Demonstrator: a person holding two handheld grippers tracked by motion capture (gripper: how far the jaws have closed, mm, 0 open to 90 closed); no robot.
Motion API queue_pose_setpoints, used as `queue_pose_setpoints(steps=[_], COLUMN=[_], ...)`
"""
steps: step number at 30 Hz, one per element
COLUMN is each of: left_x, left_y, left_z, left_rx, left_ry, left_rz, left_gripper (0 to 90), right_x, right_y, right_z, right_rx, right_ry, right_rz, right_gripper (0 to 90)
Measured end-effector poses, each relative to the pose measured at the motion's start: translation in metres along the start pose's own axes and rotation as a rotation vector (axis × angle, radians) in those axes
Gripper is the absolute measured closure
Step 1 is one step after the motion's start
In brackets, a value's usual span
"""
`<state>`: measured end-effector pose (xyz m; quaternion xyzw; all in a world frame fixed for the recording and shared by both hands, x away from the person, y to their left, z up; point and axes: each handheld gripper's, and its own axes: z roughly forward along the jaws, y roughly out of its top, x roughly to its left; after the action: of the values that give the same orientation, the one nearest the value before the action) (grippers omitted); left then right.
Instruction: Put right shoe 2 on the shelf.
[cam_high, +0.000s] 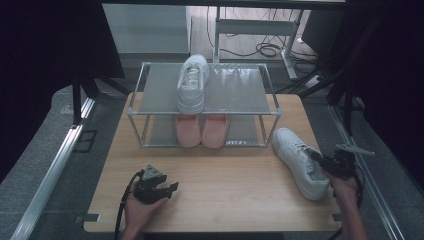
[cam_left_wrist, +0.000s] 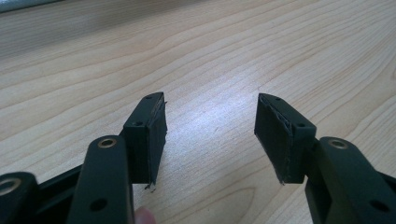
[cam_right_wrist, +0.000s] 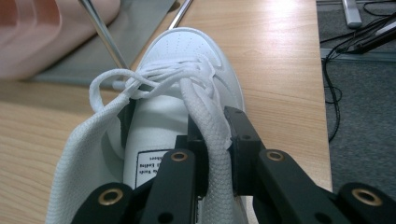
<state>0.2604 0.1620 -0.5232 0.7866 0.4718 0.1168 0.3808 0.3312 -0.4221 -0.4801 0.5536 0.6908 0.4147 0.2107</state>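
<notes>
The pink slippers (cam_high: 201, 131) at twelve o'clock sit under the rack's upper shelf (cam_high: 235, 90), which covers their heels. In the right gripper view the white sneaker (cam_right_wrist: 187, 51) is cut off by the bottom edge, its heel unseen; the printed label (cam_right_wrist: 148, 164) on its tongue is partly covered by the jaw and too small to read.

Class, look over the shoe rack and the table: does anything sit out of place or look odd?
Yes. One white lace-up sneaker sits alone on the metal rack's top shelf, while its partner, the other white sneaker, lies on the wooden table beside the rack. The right gripper has its jaws clamped on that shoe's side wall at the opening.
</notes>
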Motion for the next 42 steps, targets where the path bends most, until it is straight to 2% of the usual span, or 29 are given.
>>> queue_pose_setpoints(steps=[2, 3, 5, 12, 13, 16, 23, 25, 31, 32, 37, 38, 42], left_x=[0.000, 0.000, -0.001, 0.000, 0.000, 0.000, 0.000, 0.000, 0.001, 0.001, 0.001, 0.001, 0.001], left_y=[0.000, 0.000, 0.000, 0.000, 0.000, 0.000, 0.000, 0.000, 0.000, 0.000, 0.000, 0.000, 0.000], left_z=[0.001, 0.001, 0.001, 0.000, 0.000, 0.000, 0.000, 0.000, 0.000, 0.000, -0.001, -0.001, 0.000], left_rx=[0.003, 0.003, 0.002, 0.000, 0.001, 0.001, -0.001, -0.002, 0.001, 0.000, -0.003, -0.003, -0.001], left_ry=[0.000, 0.000, -0.001, 0.000, -0.001, -0.001, 0.000, 0.000, 0.001, 0.001, -0.001, -0.001, -0.003], left_rz=[0.000, 0.001, 0.001, 0.000, -0.002, 0.000, -0.001, -0.002, -0.003, -0.003, -0.002, -0.002, 0.000], left_gripper=[44.5, 44.5, 44.5, 44.5, 44.5, 44.5, 44.5, 44.5, 44.5, 44.5, 44.5, 44.5, 44.5], right_x=[-0.001, -0.001, -0.003, -0.007, -0.007, -0.006, -0.001, 0.001, 0.005, 0.008, 0.014, 0.017, 0.019], right_y=[-0.004, -0.004, -0.006, -0.013, -0.013, -0.017, -0.018, -0.018, -0.015, -0.013, -0.009, -0.008, -0.007], right_z=[-0.004, -0.004, -0.007, -0.024, -0.024, -0.029, -0.036, -0.040, -0.049, -0.052, -0.059, -0.060, -0.062], right_rx=[-0.040, -0.040, -0.068, -0.177, -0.177, -0.224, -0.272, -0.306, -0.358, -0.382, -0.401, -0.426, -0.446], right_ry=[0.010, 0.010, 0.022, 0.083, 0.083, 0.098, 0.121, 0.136, 0.161, 0.169, 0.160, 0.163, 0.193], right_rz=[0.045, 0.045, 0.077, 0.197, 0.197, 0.231, 0.273, 0.316, 0.331, 0.340, 0.339, 0.352, 0.377], right_gripper=[81.3, 81.3, 81.3, 80.9, 80.9, 80.9, 80.7, 80.7, 80.6, 80.6, 80.5, 80.5, 80.5])
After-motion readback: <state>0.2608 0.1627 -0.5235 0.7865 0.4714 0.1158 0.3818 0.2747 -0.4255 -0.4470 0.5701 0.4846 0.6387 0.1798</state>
